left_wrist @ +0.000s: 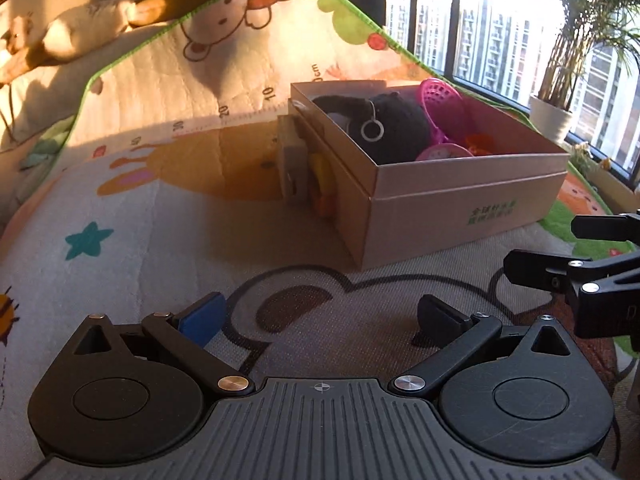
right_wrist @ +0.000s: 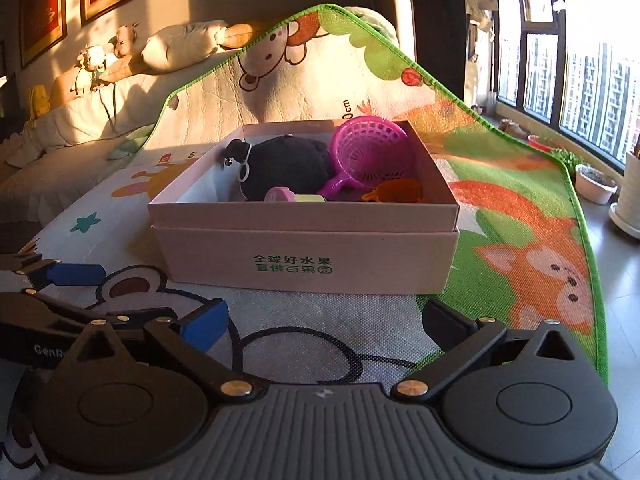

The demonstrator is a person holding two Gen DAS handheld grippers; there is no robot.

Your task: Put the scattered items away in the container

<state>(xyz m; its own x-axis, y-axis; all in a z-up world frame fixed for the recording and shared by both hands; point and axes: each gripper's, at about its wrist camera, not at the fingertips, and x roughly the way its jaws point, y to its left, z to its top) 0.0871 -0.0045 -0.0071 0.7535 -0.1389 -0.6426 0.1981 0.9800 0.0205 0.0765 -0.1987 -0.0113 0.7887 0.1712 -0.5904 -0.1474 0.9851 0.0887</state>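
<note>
A cardboard box (left_wrist: 460, 196) (right_wrist: 308, 268) with green print stands on the play mat. In it lie a black plush toy (left_wrist: 384, 128) (right_wrist: 288, 164), a pink toy strainer (left_wrist: 440, 100) (right_wrist: 372, 152), a small pink piece (right_wrist: 280, 194) and an orange toy (right_wrist: 400, 190). A wooden toy with orange and yellow parts (left_wrist: 308, 176) leans against the box's left outer side. My left gripper (left_wrist: 320, 320) is open and empty, low over the mat in front of the box; it also shows in the right wrist view (right_wrist: 68, 276). My right gripper (right_wrist: 326, 326) is open and empty, just before the box; it shows at the right edge of the left wrist view (left_wrist: 560, 248).
The cartoon play mat (left_wrist: 160, 200) (right_wrist: 520, 240) has a green border and lies over a bed or sofa. Plush toys (right_wrist: 172, 48) lie at the back left. Windows and potted plants (left_wrist: 556, 92) are on the right, beside the grey floor (right_wrist: 624, 280).
</note>
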